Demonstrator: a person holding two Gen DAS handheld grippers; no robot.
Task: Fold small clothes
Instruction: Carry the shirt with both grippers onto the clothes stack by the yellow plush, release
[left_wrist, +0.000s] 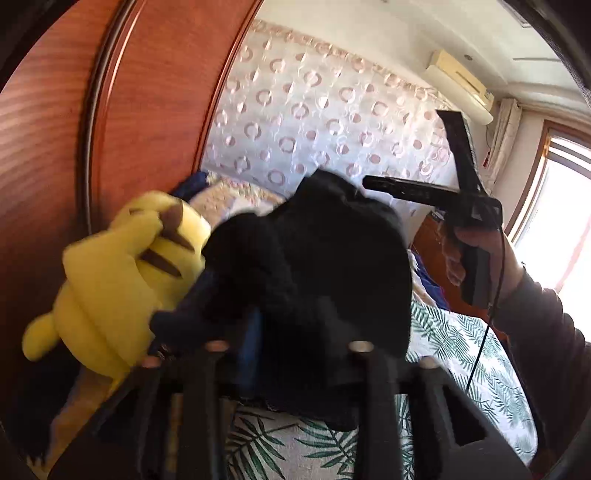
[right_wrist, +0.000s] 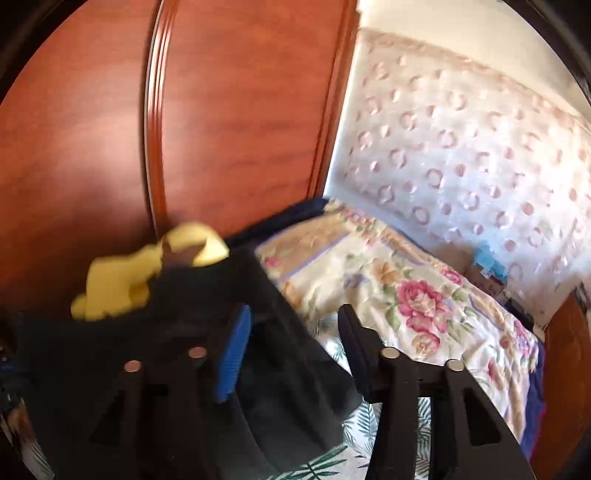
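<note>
A small black garment (left_wrist: 317, 266) hangs bunched from my left gripper (left_wrist: 284, 332), which is shut on it and holds it above the leaf-print bed sheet (left_wrist: 461, 350). The cloth hides the fingertips. In the right wrist view the same black garment (right_wrist: 266, 350) hangs at the left, in front of my right gripper (right_wrist: 295, 325), whose jaws stand wide apart and empty. The right gripper also shows in the left wrist view (left_wrist: 417, 158), held up in a hand at the right, open.
A yellow plush toy (left_wrist: 122, 273) sits at the left against a reddish wooden wardrobe (left_wrist: 147, 110). A floral quilt (right_wrist: 406, 295) lies on the bed by a patterned curtain (right_wrist: 461, 155). A window (left_wrist: 561, 206) is at the far right.
</note>
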